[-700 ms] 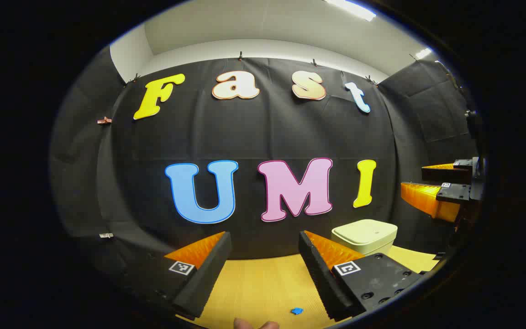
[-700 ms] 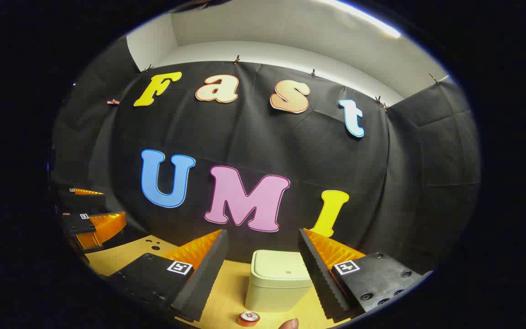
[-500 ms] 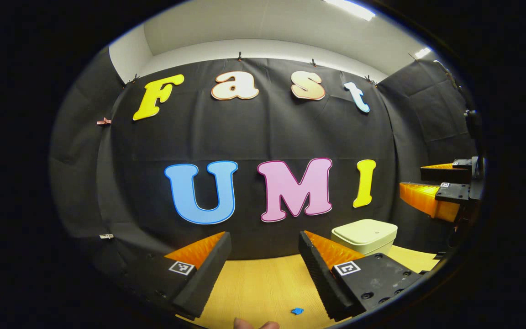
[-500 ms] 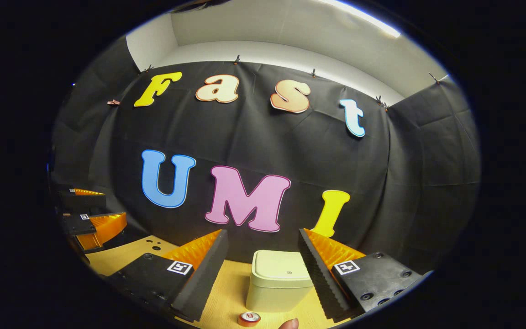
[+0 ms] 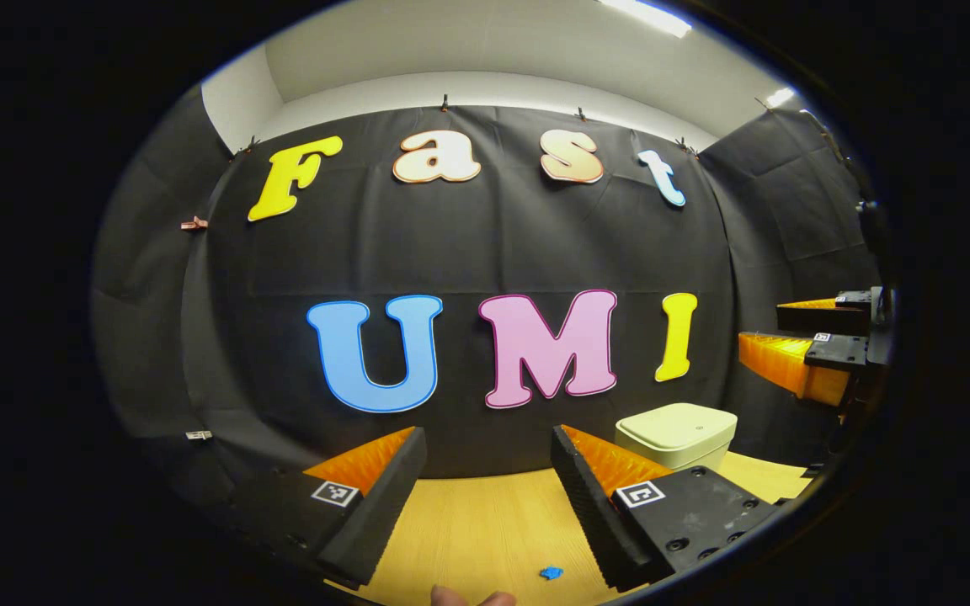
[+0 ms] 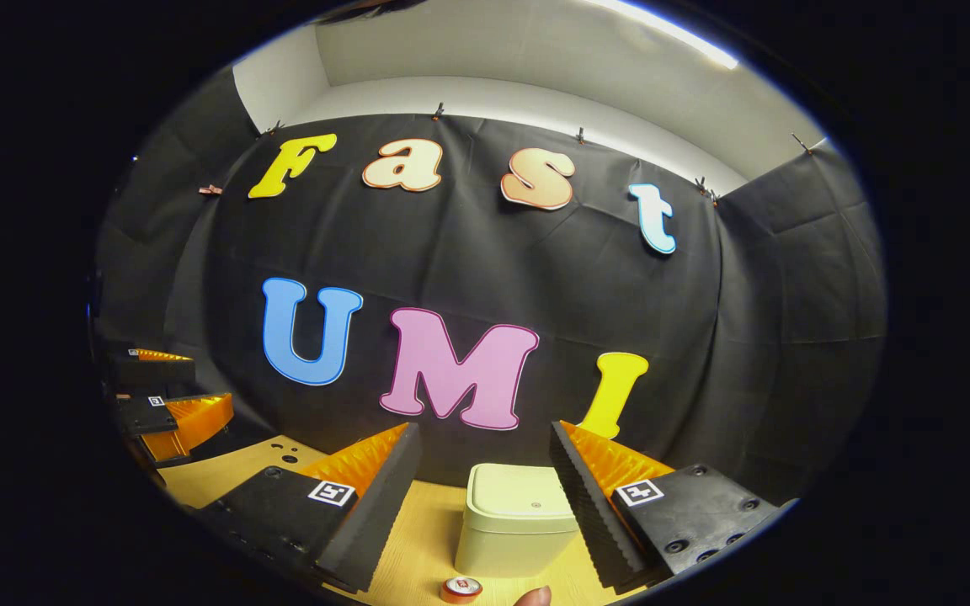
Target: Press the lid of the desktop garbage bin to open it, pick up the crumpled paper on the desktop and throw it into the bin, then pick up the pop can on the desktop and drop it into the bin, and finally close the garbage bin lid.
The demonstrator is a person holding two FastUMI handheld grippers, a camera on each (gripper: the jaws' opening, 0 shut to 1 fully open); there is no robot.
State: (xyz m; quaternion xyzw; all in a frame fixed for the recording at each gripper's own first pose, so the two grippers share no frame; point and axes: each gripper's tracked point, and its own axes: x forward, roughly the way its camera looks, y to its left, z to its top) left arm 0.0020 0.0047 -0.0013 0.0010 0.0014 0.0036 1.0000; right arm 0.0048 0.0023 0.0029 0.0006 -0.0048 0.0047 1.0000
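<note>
A pale cream garbage bin [image 6: 515,520] with its lid down stands on the wooden desktop [image 6: 418,539], straight ahead of my right gripper [image 6: 485,459], which is open and empty above the desk. A pop can [image 6: 461,589] stands in front of the bin, near the lower edge of the right gripper view. In the left gripper view the bin [image 5: 677,435] is off to the right, behind my open, empty left gripper [image 5: 489,463]. A small blue crumpled paper [image 5: 550,573] lies on the desk under it. The right gripper [image 5: 805,345] also shows at the far right there, and the left gripper [image 6: 167,394] at the far left of the right gripper view.
The black cloth wall closes off the back of the desk just behind the bin. A fingertip [image 5: 461,597] shows at the bottom of the left gripper view, another fingertip [image 6: 533,597] at the bottom of the right gripper view. Small dark holes [image 6: 286,455] mark the desk's left part.
Both views have shifted very slightly; the bin sits a touch lower in the right gripper view. Both grippers stay open and nothing on the desk has moved.
</note>
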